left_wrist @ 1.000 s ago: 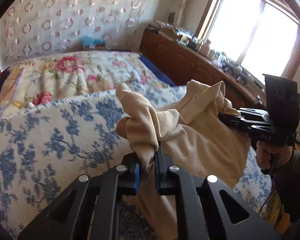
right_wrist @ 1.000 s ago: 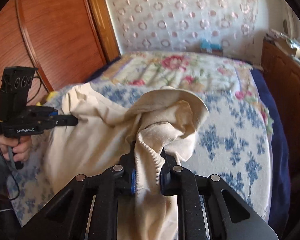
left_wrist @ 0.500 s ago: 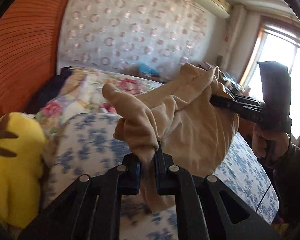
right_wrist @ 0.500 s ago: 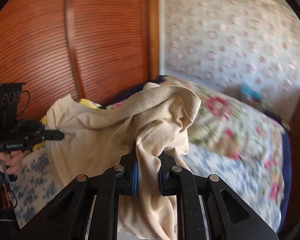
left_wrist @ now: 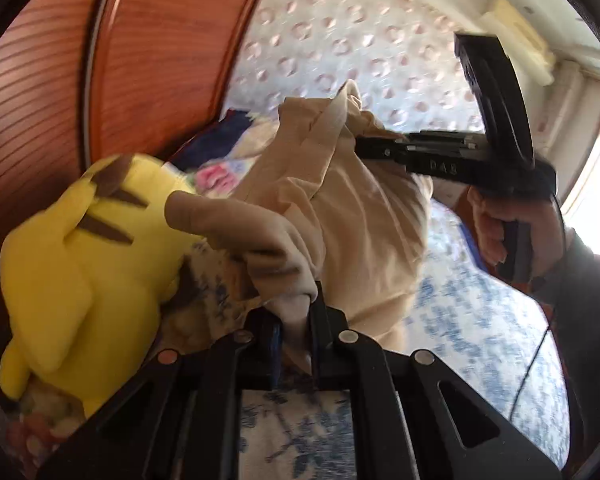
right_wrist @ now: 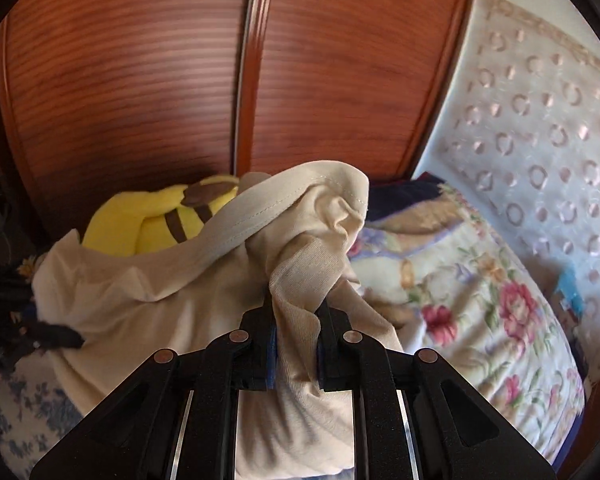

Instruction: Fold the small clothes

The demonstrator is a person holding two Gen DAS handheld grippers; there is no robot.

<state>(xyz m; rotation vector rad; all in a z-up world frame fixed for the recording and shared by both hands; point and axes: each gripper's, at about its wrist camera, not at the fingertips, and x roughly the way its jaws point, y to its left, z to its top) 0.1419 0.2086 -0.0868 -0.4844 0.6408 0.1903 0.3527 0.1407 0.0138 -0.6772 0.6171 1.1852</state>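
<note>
Behind bunched beige garment (right_wrist: 172, 312), plush (right_wrist: 148, 216) partly hidden; both grippers' fingers (left_wrist: 320, 320) pinching cloth.

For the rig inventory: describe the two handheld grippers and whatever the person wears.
Both grippers are matte black. The left gripper has angular linkage arms with silver rivets and blue-lined jaws; the right gripper matches. Seen from the left wrist, it has a pistol-style handle, pale lettering and a trailing thin black cable. A dark sleeve shows.
</note>
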